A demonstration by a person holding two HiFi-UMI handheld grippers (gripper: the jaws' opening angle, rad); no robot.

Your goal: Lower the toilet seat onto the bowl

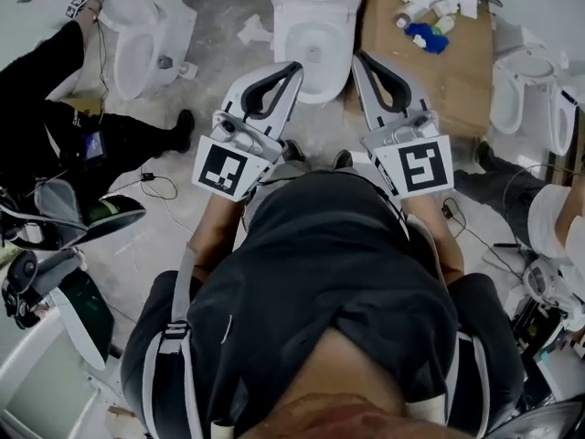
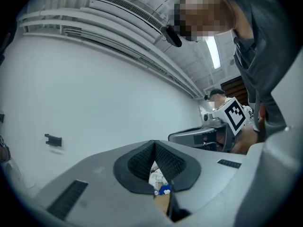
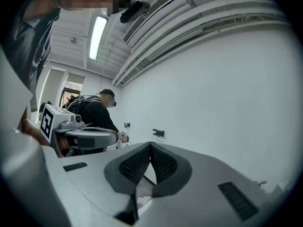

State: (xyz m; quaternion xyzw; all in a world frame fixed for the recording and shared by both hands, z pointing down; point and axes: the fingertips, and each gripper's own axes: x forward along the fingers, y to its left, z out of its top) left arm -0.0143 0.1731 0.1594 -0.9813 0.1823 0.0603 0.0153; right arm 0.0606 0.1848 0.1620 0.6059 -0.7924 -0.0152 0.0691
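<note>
A white toilet [image 1: 315, 67] stands straight ahead at the top of the head view, with its bowl open to view. Its upper part is cut off by the frame's edge, so I cannot tell how the seat stands. My left gripper [image 1: 293, 66] is shut and empty, its tip over the bowl's near left rim. My right gripper [image 1: 358, 56] is also shut and empty, just right of the bowl. In the left gripper view the pads [image 2: 163, 161] meet in front of a white wall. The right gripper view's pads [image 3: 161, 163] meet the same way.
A cardboard box [image 1: 448, 71] with white and blue items on it stands right of the toilet. More white toilets stand at the left [image 1: 137, 48] and right [image 1: 514, 90]. A person in black [image 1: 55, 117] crouches at the left. Cables [image 1: 160, 186] lie on the floor.
</note>
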